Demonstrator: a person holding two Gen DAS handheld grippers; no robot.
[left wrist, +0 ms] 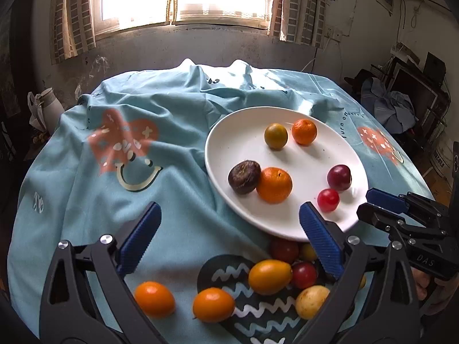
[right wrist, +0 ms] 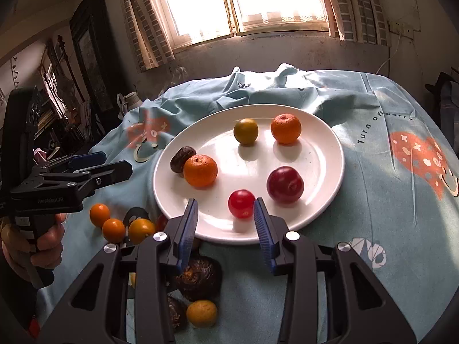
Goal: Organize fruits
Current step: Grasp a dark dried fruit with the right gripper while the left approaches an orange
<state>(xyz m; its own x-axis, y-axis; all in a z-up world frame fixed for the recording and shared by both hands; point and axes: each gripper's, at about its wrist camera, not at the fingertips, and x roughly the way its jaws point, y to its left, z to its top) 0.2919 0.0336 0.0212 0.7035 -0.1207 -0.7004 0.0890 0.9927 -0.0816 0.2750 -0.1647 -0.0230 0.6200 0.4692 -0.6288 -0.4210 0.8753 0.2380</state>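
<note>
In the left wrist view, the left tongs (left wrist: 229,238) stand spread wide with nothing between the pads, over a light blue cloth (left wrist: 86,200) on the table. Loose fruits lie below them: two orange ones (left wrist: 155,298) side by side and a yellow-orange one (left wrist: 269,276). The white plate (left wrist: 229,149) carries two oranges, a greenish fruit, a dark wrinkled fruit (left wrist: 244,176) touching one orange, a plum and a red cherry tomato (left wrist: 328,199).

In the right wrist view, the right tongs (right wrist: 225,218) are partly spread over the plate's near rim, empty; the cherry tomato (right wrist: 241,203) sits just ahead, near the right pad. Dark wrinkled fruits (right wrist: 200,278) lie beneath on the cloth.
</note>
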